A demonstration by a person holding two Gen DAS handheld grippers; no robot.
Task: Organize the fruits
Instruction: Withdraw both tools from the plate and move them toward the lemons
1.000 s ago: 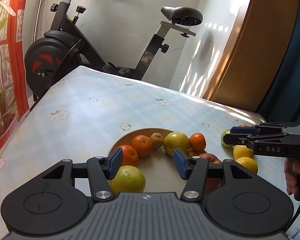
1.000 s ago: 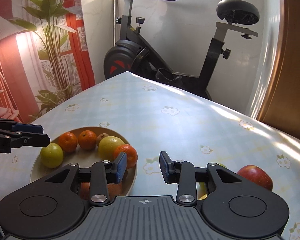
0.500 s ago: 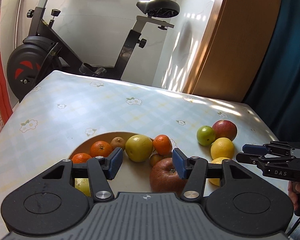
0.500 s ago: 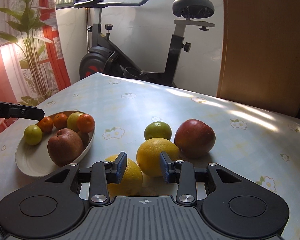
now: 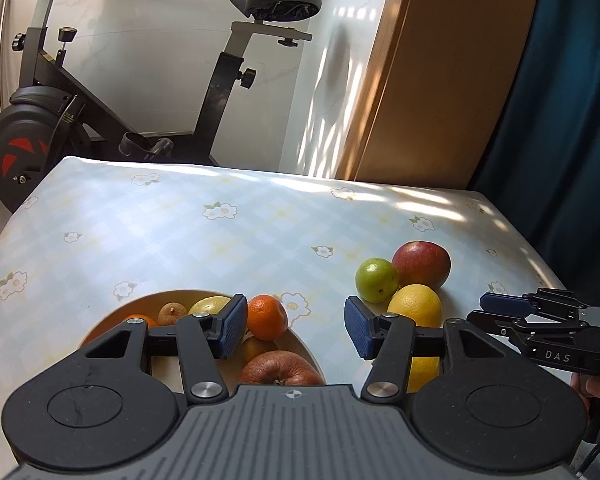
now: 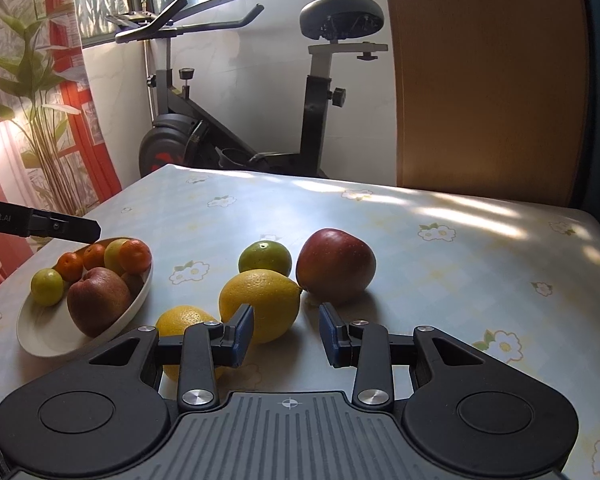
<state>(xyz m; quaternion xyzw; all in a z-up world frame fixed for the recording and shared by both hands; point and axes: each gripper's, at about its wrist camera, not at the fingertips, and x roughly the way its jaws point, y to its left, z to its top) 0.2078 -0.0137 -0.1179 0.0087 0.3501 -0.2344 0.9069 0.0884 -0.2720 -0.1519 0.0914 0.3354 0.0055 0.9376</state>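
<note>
The right gripper (image 6: 287, 336) hangs with its jaws apart and nothing between them, just near of the lemon (image 6: 260, 305), whose long axis runs left to right, pointed tip toward the red apple (image 6: 335, 266). The left gripper (image 5: 295, 327), also apart and empty, hovers over the bowl (image 6: 32, 336) at the table's (image 6: 440, 280) left

Left claw (image 5: 295, 331): matte black plastic, 2 round housings w/ circular recesses, grey ribbed centre plate w/ small crosshair mark, silver pivot screws, blue ribbed pads on fingers (image 5: 231, 326). Right claw (image 6: 286, 336): same build & colours; seen side-on from the left cam, white "DAS" lettering on body, thin black cable at lower edge. Left unit's side carries white "Robot.AI" text, partly cut off by frame edge.
</note>
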